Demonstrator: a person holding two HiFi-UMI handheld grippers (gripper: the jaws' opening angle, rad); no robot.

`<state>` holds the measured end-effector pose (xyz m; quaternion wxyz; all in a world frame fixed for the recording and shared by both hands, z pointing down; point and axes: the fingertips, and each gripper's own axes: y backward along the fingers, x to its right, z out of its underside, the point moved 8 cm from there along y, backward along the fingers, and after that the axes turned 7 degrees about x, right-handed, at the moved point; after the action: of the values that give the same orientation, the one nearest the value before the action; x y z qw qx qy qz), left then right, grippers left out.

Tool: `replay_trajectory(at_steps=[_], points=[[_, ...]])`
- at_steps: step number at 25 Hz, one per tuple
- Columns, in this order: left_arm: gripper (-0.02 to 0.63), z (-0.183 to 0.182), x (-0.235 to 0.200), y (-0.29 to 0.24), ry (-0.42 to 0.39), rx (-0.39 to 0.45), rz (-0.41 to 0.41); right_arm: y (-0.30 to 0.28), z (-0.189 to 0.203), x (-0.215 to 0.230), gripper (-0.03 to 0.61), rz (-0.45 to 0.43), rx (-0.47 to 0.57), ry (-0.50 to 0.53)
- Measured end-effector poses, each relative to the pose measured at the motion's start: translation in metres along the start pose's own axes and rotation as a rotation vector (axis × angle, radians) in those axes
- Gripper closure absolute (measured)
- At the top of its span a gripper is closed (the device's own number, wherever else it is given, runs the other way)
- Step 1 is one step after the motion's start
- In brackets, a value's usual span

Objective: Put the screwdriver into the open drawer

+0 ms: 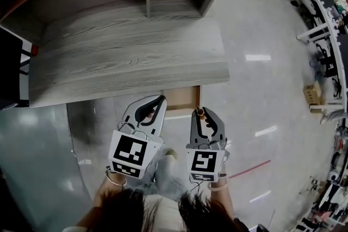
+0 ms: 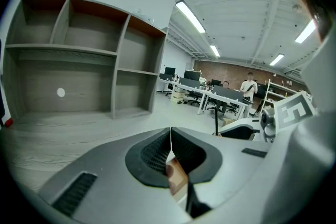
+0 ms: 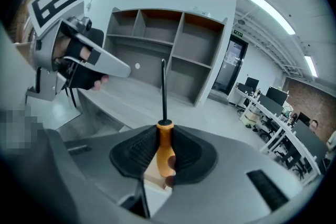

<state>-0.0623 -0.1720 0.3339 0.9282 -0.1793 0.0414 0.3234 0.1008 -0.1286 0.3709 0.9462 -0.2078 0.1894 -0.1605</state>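
orange-handled screwdriver [image 3: 165,150] clamped in the right hand-held gripper [image 1: 205,114] (left hand-held gripper [image 2: 170,150] pressed together, holding nothing).

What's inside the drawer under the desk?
Only bare wood shows in the open drawer; nothing lies in that part. The desk top covers the rest, so I cannot tell what is there.

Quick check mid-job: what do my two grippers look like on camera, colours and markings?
The left gripper and the right gripper both have pale grey, curved plastic jaws lined with black ribbed pads. Each carries a white cube at the back, printed with black square markers. A thin band seems to circle the left wrist.
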Motion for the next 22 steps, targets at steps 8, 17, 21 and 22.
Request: replay_trajectory(at_steps=[8,17,21,22], points=[[0.594,0.025,-0.017,-0.026,0.042,-0.02,0.001,-0.037,0.03,-0.001,0.489,-0.025,-0.091,0.049],[0.594,0.055,-0.028,-0.045,0.061,-0.043,-0.001,-0.069,0.061,-0.008,0.489,-0.068,-0.15,0.089],[0.594,0.067,-0.03,-0.055,0.074,-0.059,0.007,-0.082,0.076,-0.011,0.489,-0.093,-0.184,0.1],[0.594,0.071,-0.031,-0.056,0.078,-0.063,0.01,-0.086,0.08,-0.013,0.489,-0.099,-0.192,0.103]])
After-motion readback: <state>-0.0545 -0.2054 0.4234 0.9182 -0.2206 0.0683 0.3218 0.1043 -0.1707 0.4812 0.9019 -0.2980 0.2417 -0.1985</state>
